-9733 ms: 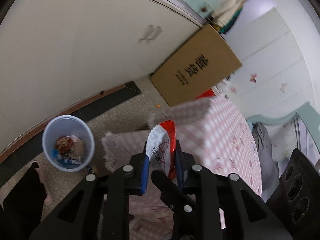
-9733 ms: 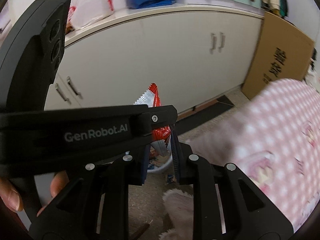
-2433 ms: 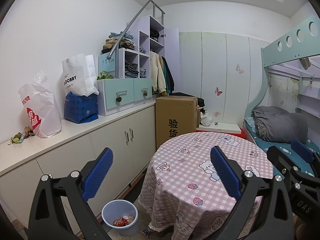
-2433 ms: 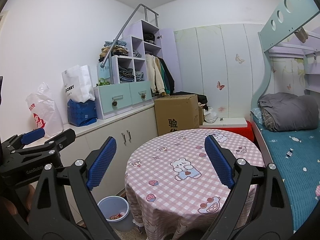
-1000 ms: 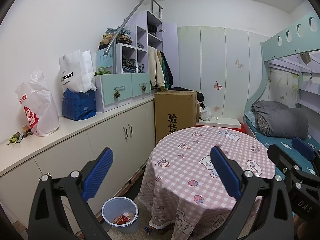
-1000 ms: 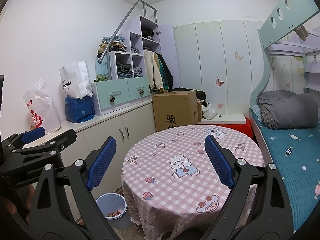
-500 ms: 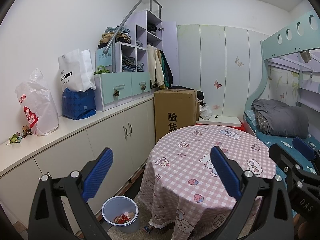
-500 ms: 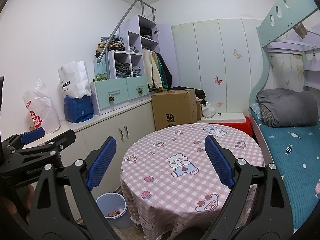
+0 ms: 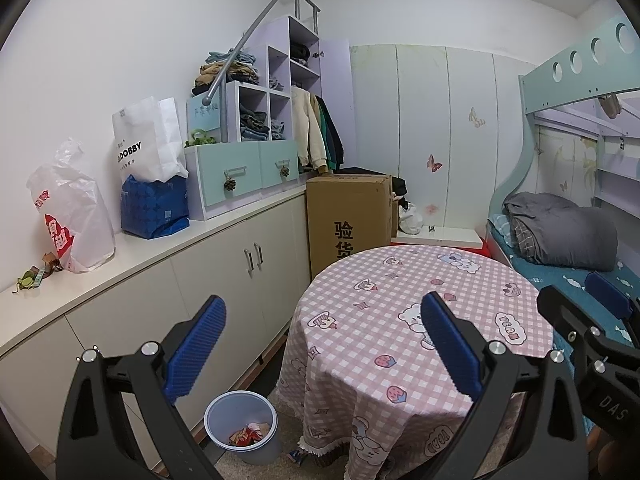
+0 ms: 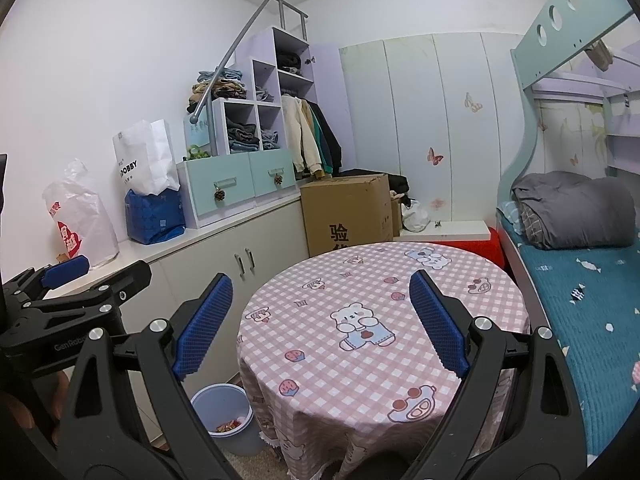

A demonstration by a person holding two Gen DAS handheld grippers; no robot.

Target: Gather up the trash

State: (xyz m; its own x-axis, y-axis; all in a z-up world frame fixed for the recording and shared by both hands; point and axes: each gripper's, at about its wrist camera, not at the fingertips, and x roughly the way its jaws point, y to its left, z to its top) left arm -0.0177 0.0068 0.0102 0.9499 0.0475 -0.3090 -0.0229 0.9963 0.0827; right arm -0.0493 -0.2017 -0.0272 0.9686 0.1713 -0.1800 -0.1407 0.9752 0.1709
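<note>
A pale blue waste bin [image 9: 241, 427] stands on the floor between the cabinets and the round table, with red and white wrappers [image 9: 249, 432] inside it. The right wrist view shows the same bin [image 10: 222, 414] low at the left of the table. My left gripper [image 9: 320, 344] is open, its blue pads wide apart with nothing between them. My right gripper [image 10: 320, 316] is open and empty too, held above the table's near edge. The round table [image 9: 448, 284] wears a pink checked cloth with no trash showing on top.
White low cabinets [image 9: 224, 268] run along the left wall, carrying plastic and paper bags [image 9: 72, 216]. A cardboard box [image 9: 348, 216] stands behind the table. A bunk bed with a grey quilt [image 10: 572, 208] fills the right side. A small scrap [image 9: 296, 456] lies on the floor by the cloth's hem.
Both grippers, shut on a red and white wrapper near the bin ten seconds ago, now stand open and empty. Over the last second the view has only drifted slightly.
</note>
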